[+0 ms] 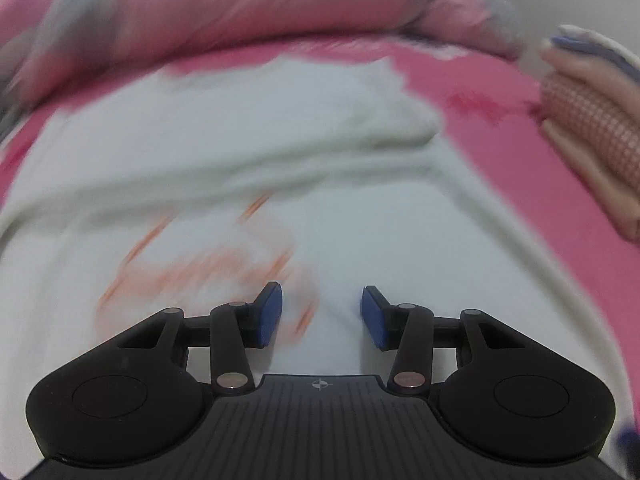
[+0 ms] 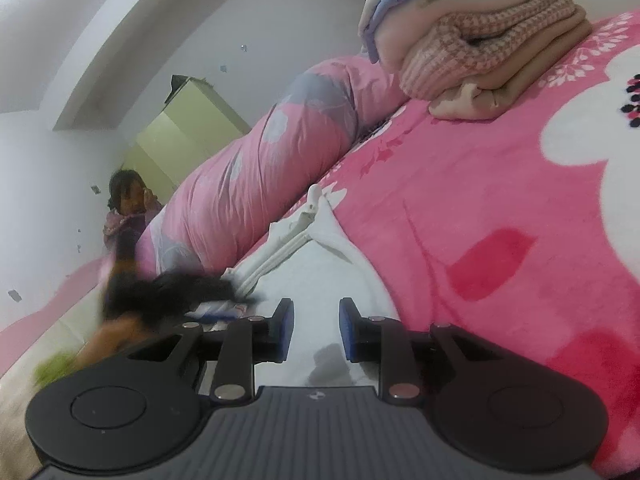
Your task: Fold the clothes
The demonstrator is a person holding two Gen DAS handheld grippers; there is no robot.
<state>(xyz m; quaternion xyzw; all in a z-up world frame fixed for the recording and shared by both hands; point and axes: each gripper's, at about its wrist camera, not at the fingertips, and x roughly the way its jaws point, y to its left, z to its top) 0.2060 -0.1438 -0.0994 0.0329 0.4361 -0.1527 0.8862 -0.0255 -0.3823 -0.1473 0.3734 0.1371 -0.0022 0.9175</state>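
A white shirt (image 1: pixel 248 152) with an orange print lies spread on a pink blanket (image 1: pixel 500 128). The left gripper (image 1: pixel 322 316) hangs over the shirt, jaws apart, nothing between them. The right gripper (image 2: pixel 316 330) also stands open and empty above the white cloth. A stack of folded clothes (image 2: pixel 480 40) sits at two o'clock. A pink rolled quilt (image 2: pixel 260 168) lies at eleven o'clock, a person (image 2: pixel 124 204) behind it.

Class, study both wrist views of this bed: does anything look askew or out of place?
The white garment lies rumpled on the pink blanket, its far edge bunched into ridges rather than flat. The folded stack sits tidy. Both grippers are open and hold nothing.
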